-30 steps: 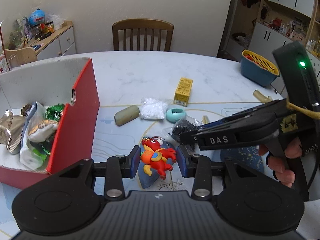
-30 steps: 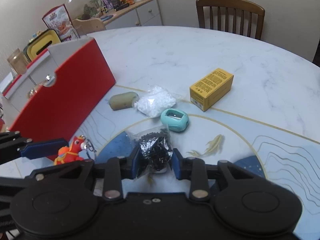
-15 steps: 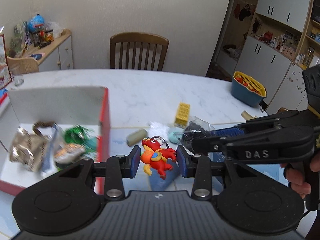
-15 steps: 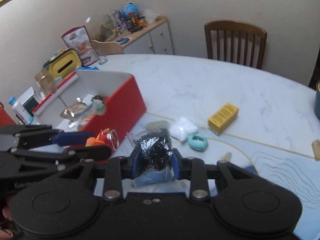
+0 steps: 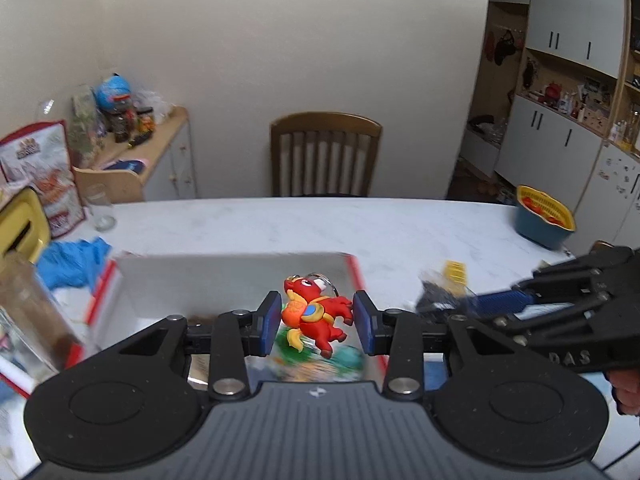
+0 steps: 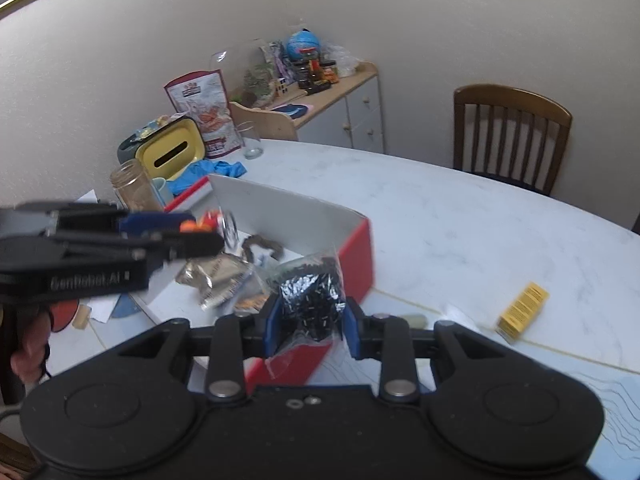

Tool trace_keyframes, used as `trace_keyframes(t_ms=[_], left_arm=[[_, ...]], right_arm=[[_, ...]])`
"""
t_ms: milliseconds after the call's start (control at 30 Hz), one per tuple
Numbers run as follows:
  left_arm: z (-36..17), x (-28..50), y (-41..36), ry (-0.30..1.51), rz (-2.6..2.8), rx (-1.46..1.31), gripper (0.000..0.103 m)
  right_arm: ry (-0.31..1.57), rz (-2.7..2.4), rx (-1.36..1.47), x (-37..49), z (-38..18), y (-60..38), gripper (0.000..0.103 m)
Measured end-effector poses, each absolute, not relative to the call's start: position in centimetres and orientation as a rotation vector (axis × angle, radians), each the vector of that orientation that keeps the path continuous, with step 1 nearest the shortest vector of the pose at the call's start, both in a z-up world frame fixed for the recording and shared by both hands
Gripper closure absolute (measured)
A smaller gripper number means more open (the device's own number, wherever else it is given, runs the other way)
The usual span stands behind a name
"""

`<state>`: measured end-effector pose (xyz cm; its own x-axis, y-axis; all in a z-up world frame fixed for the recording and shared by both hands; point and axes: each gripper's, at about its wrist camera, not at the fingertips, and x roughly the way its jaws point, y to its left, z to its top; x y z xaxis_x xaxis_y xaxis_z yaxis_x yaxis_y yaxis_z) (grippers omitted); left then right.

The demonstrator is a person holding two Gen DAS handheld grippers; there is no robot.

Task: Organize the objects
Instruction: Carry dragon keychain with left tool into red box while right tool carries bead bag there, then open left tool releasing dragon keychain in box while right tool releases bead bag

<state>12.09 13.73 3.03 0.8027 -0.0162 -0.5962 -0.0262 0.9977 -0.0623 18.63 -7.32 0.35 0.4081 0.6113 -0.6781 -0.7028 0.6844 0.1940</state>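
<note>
Left wrist view, frame centre: my left hand-held gripper (image 5: pixel 316 322) pinches the red toy keychain (image 5: pixel 316 312) over the red box (image 5: pixel 236 276), right hand-held gripper (image 6: pixel 308 322) clamps crinkly bead bag (image 6: pixel 310 296); both light, soft, grab mid-body.

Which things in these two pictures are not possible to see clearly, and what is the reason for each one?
- Left wrist view: contents of the red box under the red horse keychain are motion-blurred; the left gripper covers the near part.
- Left wrist view: the bag of black pieces is blurred and partly behind the right gripper.
- Right wrist view: the keychain is mostly hidden by the left gripper.
- Right wrist view: print on the yellow carton is too small.
</note>
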Motion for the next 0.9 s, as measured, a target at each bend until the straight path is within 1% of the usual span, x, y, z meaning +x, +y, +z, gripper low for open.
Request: trace_keyframes(t_ms=[200,367,700,900], left_arm=[[2.7,13.7,18.4,0.648,0.043,-0.050,0.065],[1.1,15.0,20.9,0.681,0.057,-0.070,0.065],[-2.2,18.5,22.2,0.754,0.038,-0.035,0.065],[-4.4,20.9,22.8,0.841,0.035,-0.015,0.065]], right_arm=[[0.808,0.813,-0.161,19.0,-0.3,-3.3,0.072],[0.813,0.780,-0.203,19.2,-1.2,-0.6,0.072],[0.880,0.733,-0.263,20.7,-3.9,3.4,0.072],[0.888,0.733,-0.352,20.7,-5.4,5.3,0.072]])
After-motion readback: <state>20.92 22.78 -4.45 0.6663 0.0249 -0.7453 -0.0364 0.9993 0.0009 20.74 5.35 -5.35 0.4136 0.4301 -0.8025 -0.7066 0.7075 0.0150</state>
